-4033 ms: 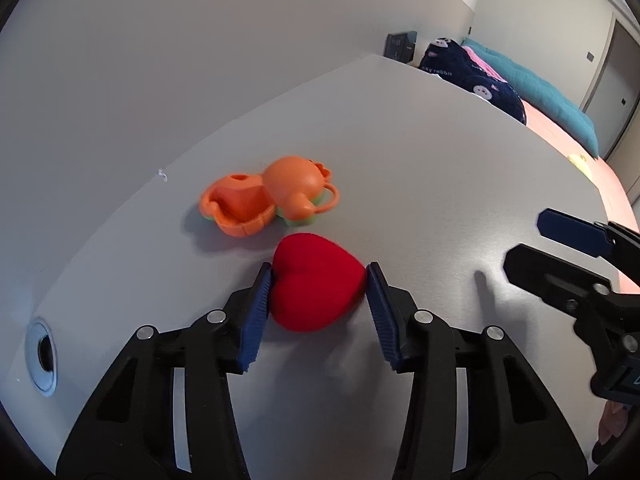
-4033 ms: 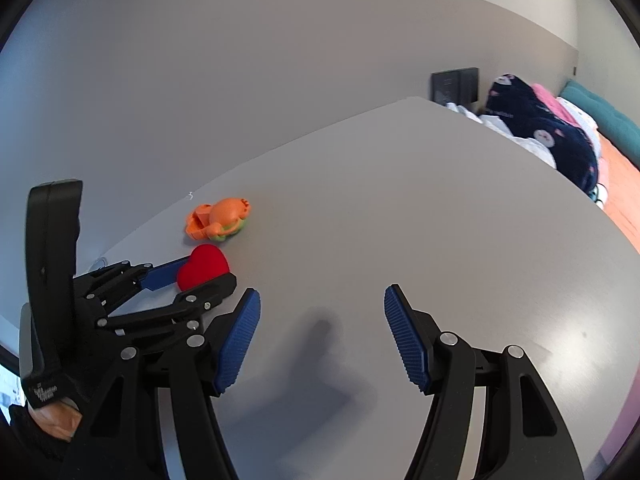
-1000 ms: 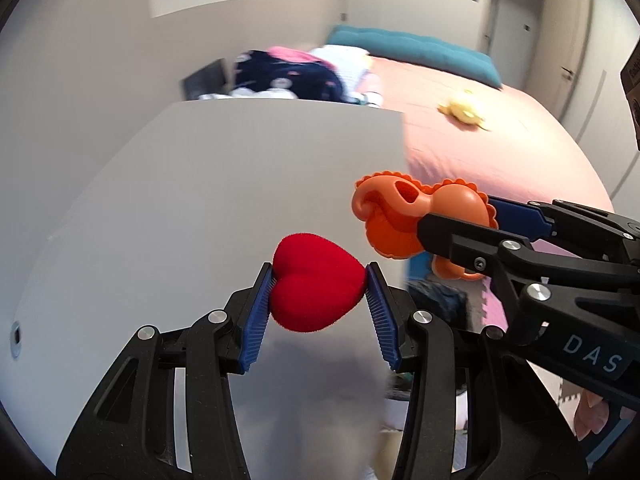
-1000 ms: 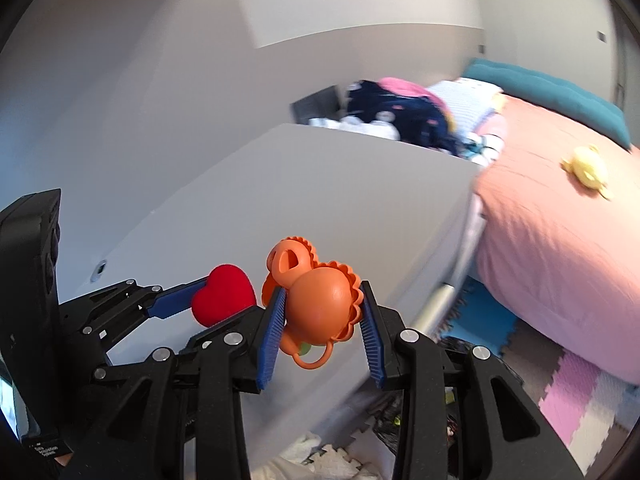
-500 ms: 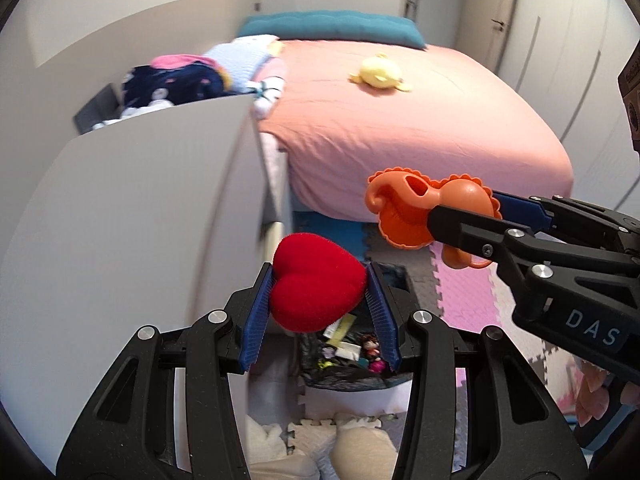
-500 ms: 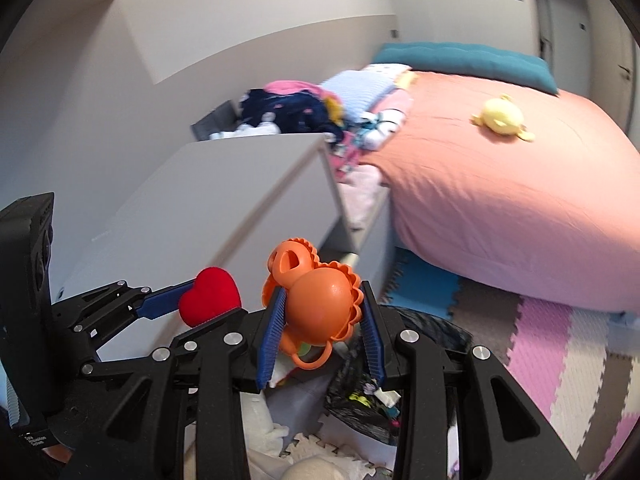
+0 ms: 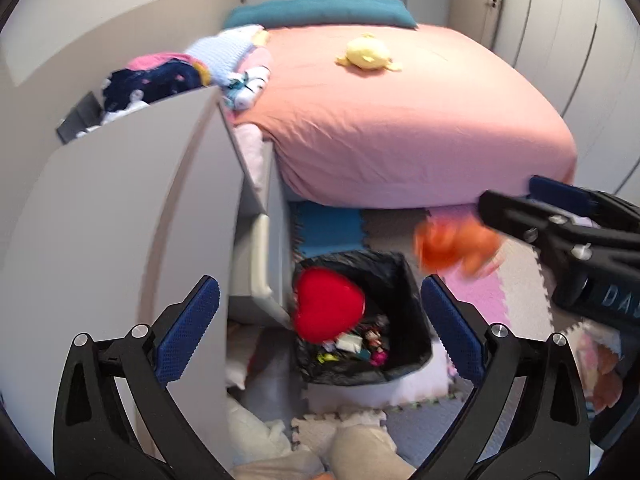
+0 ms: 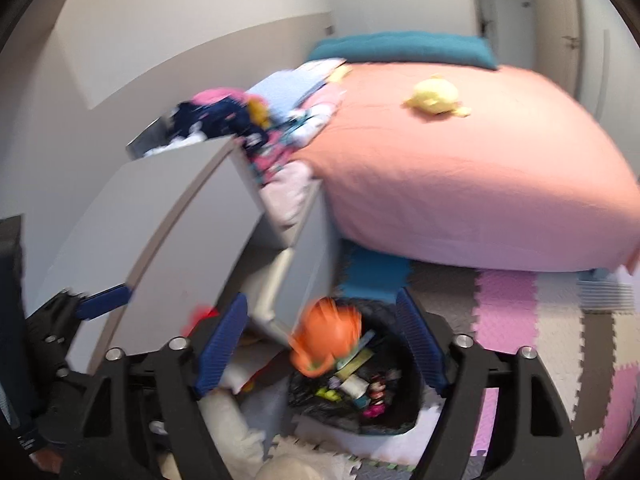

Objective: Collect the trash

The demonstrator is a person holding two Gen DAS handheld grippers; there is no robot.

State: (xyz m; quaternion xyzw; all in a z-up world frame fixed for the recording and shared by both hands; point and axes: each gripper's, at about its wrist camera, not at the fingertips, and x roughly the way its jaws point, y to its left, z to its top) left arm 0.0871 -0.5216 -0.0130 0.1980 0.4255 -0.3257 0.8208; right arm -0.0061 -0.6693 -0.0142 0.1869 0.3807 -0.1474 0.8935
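My left gripper [image 7: 320, 320] is open, and the red plush heart [image 7: 328, 308] is loose in the air between and below its fingers, above the black-lined trash bin [image 7: 412, 280]. My right gripper [image 8: 324, 344] is open too. The orange toy [image 8: 328, 336], blurred, is free of its fingers and over the bin [image 8: 404, 412]. In the left wrist view the orange toy [image 7: 452, 246] is a blur beside the right gripper's fingers [image 7: 516, 216]. The bin holds several small bits of trash.
A grey desk [image 7: 100, 208] with a drawer stands left of the bin. A pink bed [image 7: 400, 128] with a yellow plush [image 7: 366, 54] fills the back. Clothes [image 7: 160, 76] lie heaped at the desk's far end. Foam floor mats [image 8: 516, 320] and pale cushions [image 7: 360, 452] surround the bin.
Both grippers have opened and let go. The red heart and the orange toy have left the fingers and are falling towards the bin. Both views have swung down over the bin.
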